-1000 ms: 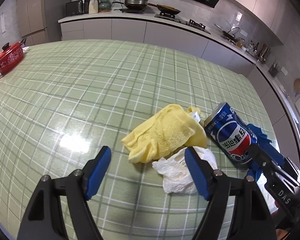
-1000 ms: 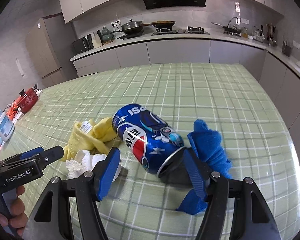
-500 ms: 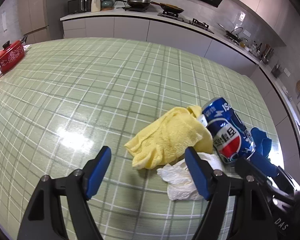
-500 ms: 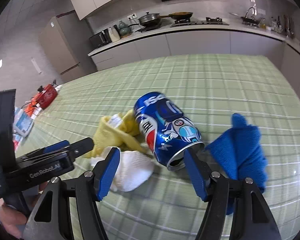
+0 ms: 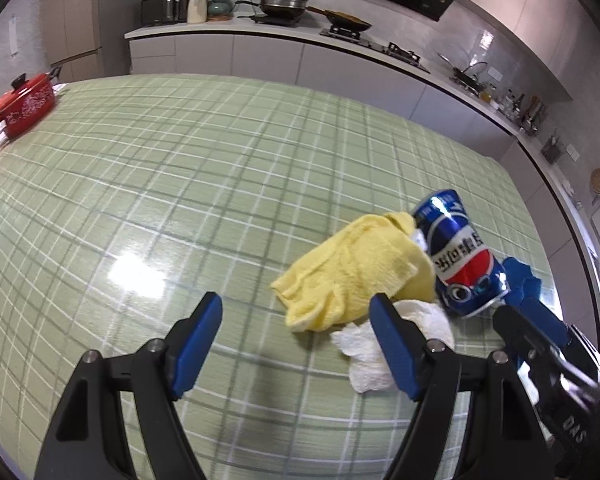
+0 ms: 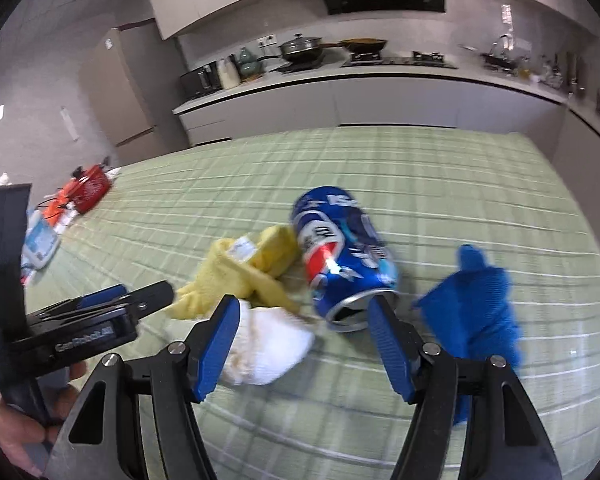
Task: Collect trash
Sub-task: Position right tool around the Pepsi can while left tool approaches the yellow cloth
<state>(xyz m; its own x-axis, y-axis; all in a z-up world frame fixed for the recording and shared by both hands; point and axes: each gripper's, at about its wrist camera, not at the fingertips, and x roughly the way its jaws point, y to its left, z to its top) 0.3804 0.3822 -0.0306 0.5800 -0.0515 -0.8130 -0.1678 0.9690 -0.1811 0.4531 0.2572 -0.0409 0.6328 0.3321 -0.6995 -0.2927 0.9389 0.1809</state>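
A blue Pepsi can lies on its side on the green checked table. A yellow cloth lies against its left side. A crumpled white tissue lies in front of the cloth. A blue cloth lies right of the can. My left gripper is open and empty, just left of the tissue. My right gripper is open and empty, its fingertips near the tissue and the can's open end.
A red pot stands at the table's far left edge. A kitchen counter with pans and a stove runs behind the table. My right gripper's body shows at lower right in the left wrist view.
My right gripper has drawn back and swung left, so the can now sits further ahead and the tissue lies between its fingers. My left gripper has shifted slightly left.
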